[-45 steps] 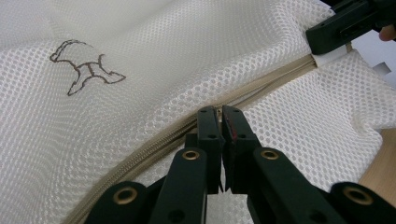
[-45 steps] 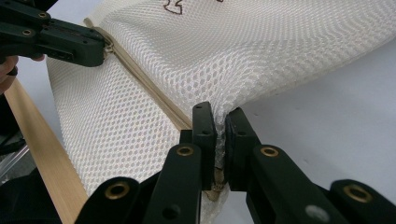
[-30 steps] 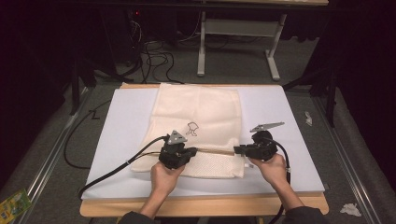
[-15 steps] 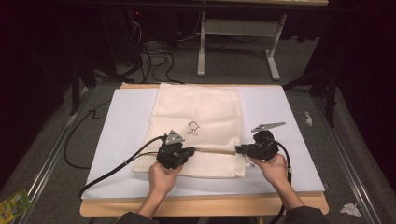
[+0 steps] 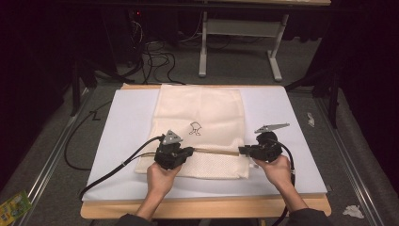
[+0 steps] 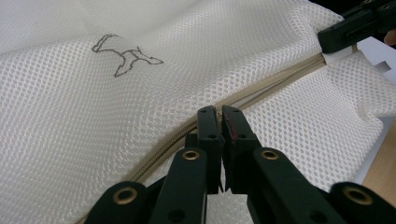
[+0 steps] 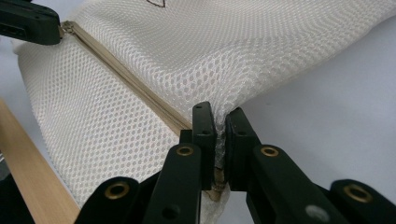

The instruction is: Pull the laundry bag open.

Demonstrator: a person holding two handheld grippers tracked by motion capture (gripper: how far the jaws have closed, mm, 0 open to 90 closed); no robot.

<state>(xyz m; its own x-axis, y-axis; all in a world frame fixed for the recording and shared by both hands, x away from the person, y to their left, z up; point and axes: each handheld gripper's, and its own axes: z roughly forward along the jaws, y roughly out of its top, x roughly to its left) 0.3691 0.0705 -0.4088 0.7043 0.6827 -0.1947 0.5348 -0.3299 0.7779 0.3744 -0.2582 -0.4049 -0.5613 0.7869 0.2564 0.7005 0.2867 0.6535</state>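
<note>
A cream mesh bag (image 5: 202,108) with a small animal outline (image 5: 194,128) lies flat on a white mat (image 5: 127,122). A tan zipper (image 5: 216,150) runs across its near part. My left gripper (image 5: 190,150) is shut on the zipper; in the left gripper view its tips (image 6: 219,112) pinch the zipper line (image 6: 280,84). My right gripper (image 5: 241,150) is shut on the bag's right edge at the zipper's end, and its tips (image 7: 219,114) clamp the mesh there. Each gripper view shows the other gripper far off, the right gripper (image 6: 345,32) and the left gripper (image 7: 28,23).
The mat rests on a wooden table (image 5: 211,207) whose edge runs along the near side. Black cables (image 5: 113,165) trail left from the left gripper. On the floor are a green packet (image 5: 14,205), crumpled paper (image 5: 352,211) and a white table frame (image 5: 240,28) behind.
My left gripper has slid a little to the left along the zipper, away from the right gripper. The right gripper has stayed in place on the bag's edge.
</note>
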